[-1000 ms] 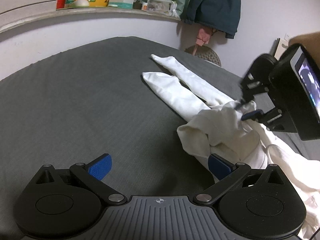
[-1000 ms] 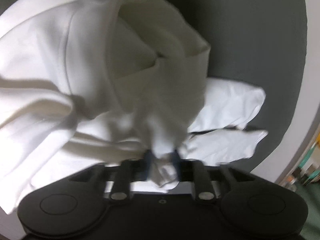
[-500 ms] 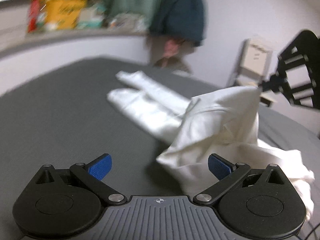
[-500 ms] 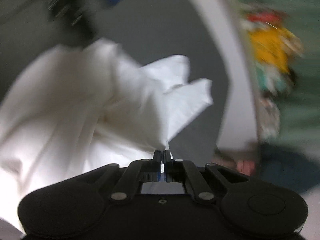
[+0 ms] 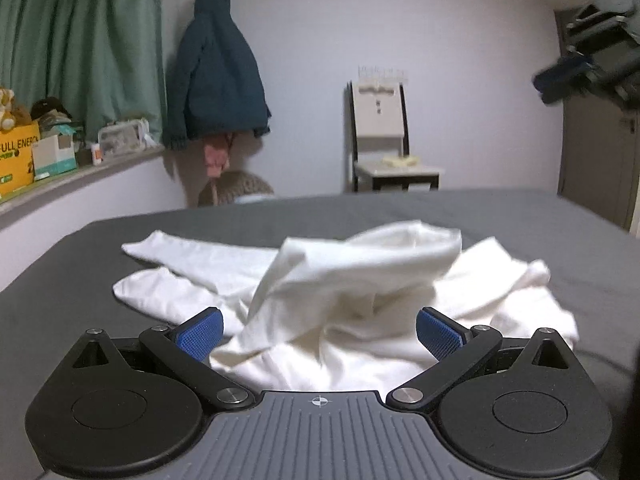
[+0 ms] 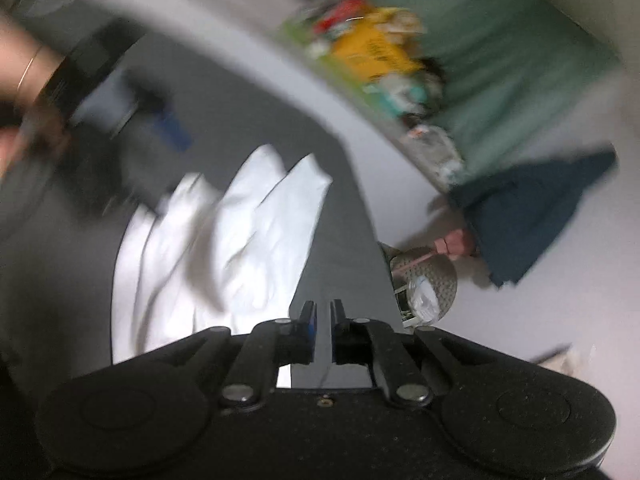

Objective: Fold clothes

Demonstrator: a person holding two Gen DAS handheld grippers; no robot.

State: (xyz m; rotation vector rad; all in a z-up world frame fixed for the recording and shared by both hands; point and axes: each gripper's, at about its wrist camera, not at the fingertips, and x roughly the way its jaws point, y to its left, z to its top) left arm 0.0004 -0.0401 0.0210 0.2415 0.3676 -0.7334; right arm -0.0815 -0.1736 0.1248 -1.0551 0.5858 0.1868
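Note:
A white garment (image 5: 360, 280) lies crumpled on the dark grey bed (image 5: 120, 240), with two long narrow parts stretched out to the left. My left gripper (image 5: 320, 334) is open, low over the bed, its blue pads (image 5: 200, 332) on either side of the near folds without pinching them. In the left wrist view my right gripper (image 5: 560, 80) hovers blurred, high at the upper right, clear of the cloth. The right wrist view shows the right gripper (image 6: 323, 314) slightly open with nothing in the gap, and the garment (image 6: 224, 240) below on the bed (image 6: 340, 240).
A dark teal jacket (image 5: 218, 80) hangs on the far wall beside a green curtain (image 5: 80, 40). A ledge with boxes (image 5: 24, 152) runs along the left. A chair (image 5: 380, 140) stands beyond the bed. A person's hand (image 6: 16, 80) holds the left gripper.
The right gripper, shut on the cloth, lifted it, then let go and rose away. The garment has dropped into a heap. The left gripper has come lower and closer to it.

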